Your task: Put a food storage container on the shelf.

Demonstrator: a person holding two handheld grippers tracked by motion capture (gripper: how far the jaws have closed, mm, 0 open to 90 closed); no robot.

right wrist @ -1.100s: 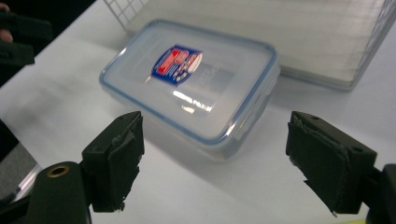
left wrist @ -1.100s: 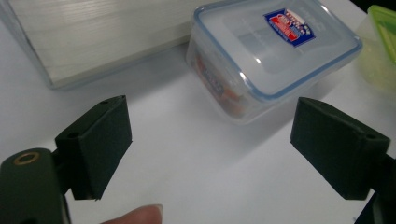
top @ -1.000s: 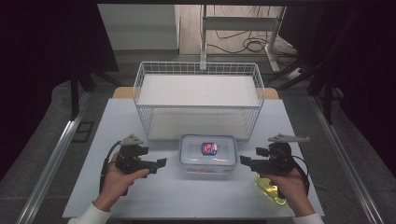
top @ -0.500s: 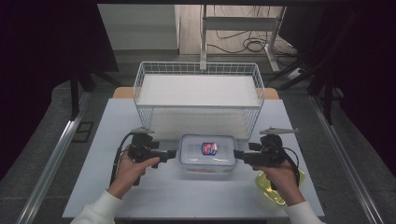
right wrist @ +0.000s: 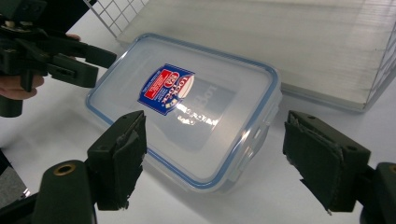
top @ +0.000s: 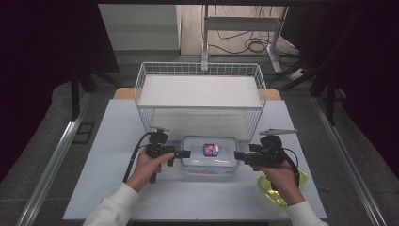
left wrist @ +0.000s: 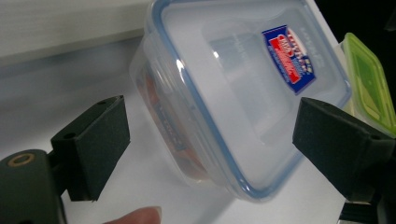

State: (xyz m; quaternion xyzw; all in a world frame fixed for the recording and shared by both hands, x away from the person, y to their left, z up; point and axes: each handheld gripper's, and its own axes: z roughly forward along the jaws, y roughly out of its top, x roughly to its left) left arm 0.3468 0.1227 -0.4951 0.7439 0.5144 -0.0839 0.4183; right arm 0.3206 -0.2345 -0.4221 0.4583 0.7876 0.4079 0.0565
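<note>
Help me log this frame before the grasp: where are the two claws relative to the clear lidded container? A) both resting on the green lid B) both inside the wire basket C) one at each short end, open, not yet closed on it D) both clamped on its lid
C: the left claw and right claw sit at opposite ends of the clear container, and each gripper view shows its jaws spread wide with the container between them, not gripped.
</note>
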